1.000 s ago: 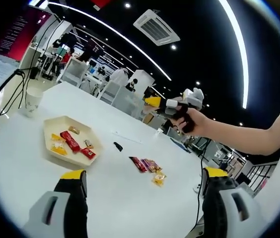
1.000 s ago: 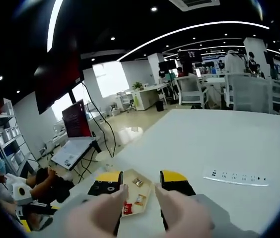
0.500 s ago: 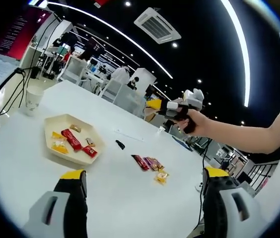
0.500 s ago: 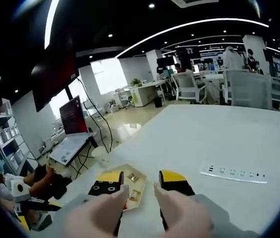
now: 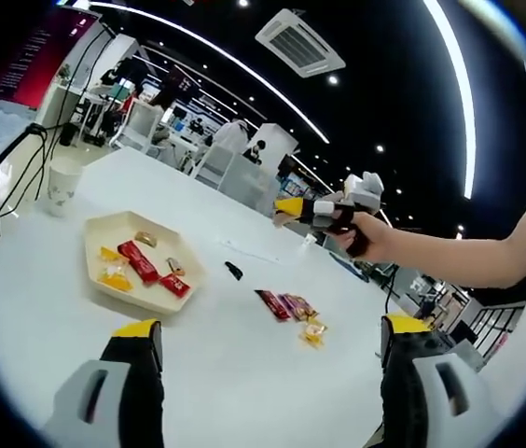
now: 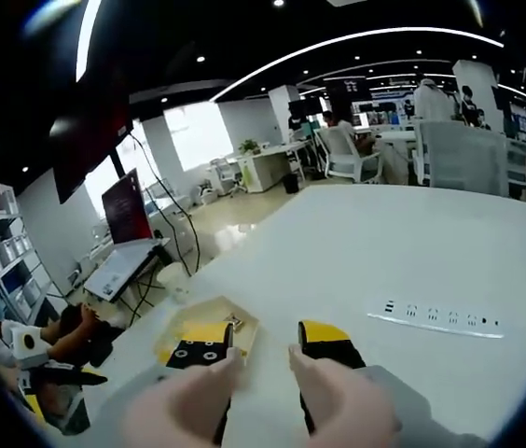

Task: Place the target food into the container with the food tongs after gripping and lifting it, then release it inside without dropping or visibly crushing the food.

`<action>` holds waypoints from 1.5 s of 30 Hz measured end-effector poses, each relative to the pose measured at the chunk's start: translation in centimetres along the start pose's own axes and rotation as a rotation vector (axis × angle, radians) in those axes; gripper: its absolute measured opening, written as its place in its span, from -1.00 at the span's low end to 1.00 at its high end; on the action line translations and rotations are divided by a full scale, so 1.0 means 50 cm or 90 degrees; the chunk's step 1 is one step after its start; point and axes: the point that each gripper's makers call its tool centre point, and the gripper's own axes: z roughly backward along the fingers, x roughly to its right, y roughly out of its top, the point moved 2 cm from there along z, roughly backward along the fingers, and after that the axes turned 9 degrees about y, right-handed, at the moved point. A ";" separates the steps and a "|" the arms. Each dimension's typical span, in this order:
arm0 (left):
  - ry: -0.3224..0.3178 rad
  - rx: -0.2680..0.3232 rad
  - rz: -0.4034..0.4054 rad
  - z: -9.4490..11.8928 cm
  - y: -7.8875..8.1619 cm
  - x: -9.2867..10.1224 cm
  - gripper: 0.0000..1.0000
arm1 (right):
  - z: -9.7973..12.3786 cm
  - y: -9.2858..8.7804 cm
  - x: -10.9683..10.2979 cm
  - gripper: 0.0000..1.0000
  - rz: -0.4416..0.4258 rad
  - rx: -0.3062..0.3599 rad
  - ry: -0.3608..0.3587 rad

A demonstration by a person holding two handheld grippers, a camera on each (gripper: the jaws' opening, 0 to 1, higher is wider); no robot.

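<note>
A cream hexagonal tray [image 5: 95, 235] lies on the white table and holds several wrapped snacks, among them a red bar [image 5: 139, 261]. More wrapped snacks [image 5: 287, 306] lie loose on the table to the tray's right. My left gripper [image 5: 270, 327] is wide open and holds nothing, hovering short of the tray. A hand holds my right gripper [image 5: 291, 207] in the air above and beyond the loose snacks. In the right gripper view my right gripper [image 6: 265, 338] has its jaws apart with nothing between them. The tray [image 6: 244, 327] peeks out behind its left jaw.
A paper cup [image 5: 62, 183] stands at the table's far left. A small black object [image 5: 234, 272] and a thin white strip [image 5: 249, 252] lie beyond the tray. A white power strip [image 6: 440, 317] lies on the table. Office desks and chairs stand behind.
Both views have shifted a little with the hands. In the right gripper view the tray has slid from between the jaws to behind the left one. Nothing on the table has moved.
</note>
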 end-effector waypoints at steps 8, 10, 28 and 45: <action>0.000 -0.019 -0.004 -0.015 -0.010 -0.005 0.97 | -0.004 -0.019 0.039 -0.44 -0.031 -0.009 -0.007; 0.000 -0.022 -0.002 -0.021 -0.011 -0.006 0.96 | -0.003 -0.021 0.050 -0.44 -0.033 -0.011 -0.011; 0.018 -0.056 0.011 -0.030 -0.023 -0.009 0.99 | -0.039 -0.085 0.101 -0.45 0.059 -0.038 -0.012; 0.034 -0.036 0.028 -0.037 -0.017 -0.013 0.99 | -0.087 -0.136 0.129 -0.45 0.106 -0.078 -0.025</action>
